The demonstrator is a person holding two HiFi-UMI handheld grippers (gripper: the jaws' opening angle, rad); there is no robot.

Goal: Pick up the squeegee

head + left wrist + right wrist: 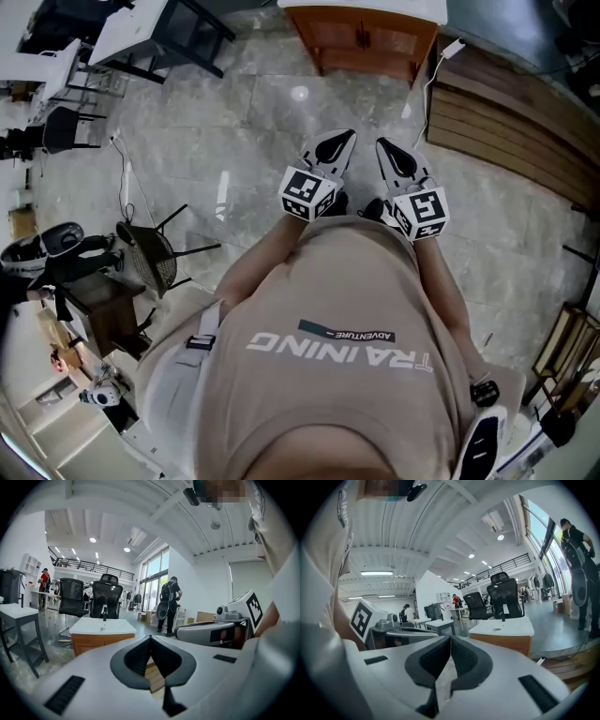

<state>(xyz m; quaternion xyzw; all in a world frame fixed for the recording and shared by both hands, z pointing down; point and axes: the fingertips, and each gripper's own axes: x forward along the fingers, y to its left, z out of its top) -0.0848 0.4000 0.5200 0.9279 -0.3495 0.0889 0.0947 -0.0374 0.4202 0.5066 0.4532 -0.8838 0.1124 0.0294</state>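
No squeegee shows in any view. I hold both grippers side by side in front of my chest, pointing nearly level over the marble floor. The left gripper (341,142) has its dark pads pressed together with nothing between them (150,640). The right gripper (387,148) is likewise shut and empty (450,638). Each gripper appears in the other's view: the right one (219,632) to the right, the left one (396,634) to the left. A wooden cabinet with a white washbasin top (364,36) stands ahead of both (101,628) (506,629).
A slatted wooden platform (511,131) lies on the floor ahead to the right, with a white cable beside it. Black office chairs (106,599) stand behind the cabinet. A person with a backpack (168,603) stands further off. A black-framed table (155,36) and a mesh chair (150,255) are to the left.
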